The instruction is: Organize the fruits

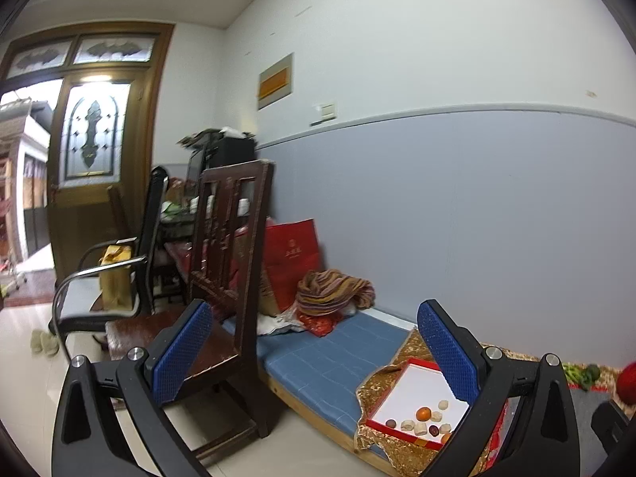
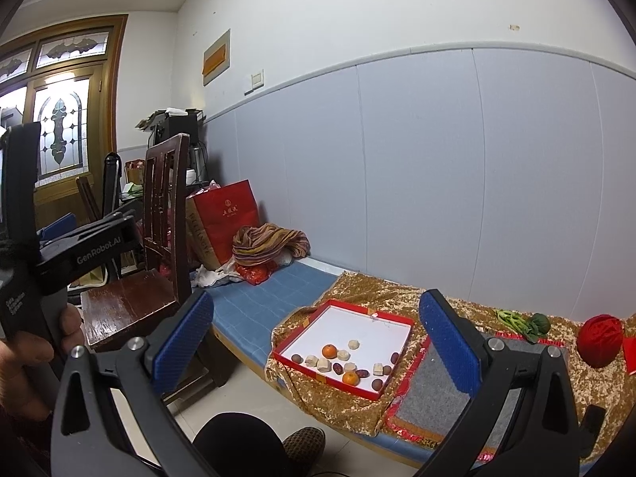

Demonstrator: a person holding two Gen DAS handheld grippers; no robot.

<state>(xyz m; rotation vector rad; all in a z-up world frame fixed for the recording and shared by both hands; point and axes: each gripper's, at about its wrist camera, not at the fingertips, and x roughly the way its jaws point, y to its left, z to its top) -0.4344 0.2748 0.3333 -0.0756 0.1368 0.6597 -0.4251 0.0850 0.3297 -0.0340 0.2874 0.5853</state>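
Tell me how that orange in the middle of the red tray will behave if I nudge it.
The orange looks round, so it will probably roll across the tray's smooth white floor. The raised red rim should likely stop it. It may bump the pale pieces beside it.

The left hand-held gripper (image 1: 314, 353) is raised in the air, its blue-padded fingers (image 1: 183, 351) spread wide with nothing between them. The right hand-held gripper (image 2: 316, 344) is likewise held up and spread wide, gripping nothing. In the right wrist view, a hand (image 2: 37, 351) wraps the left gripper's handle.
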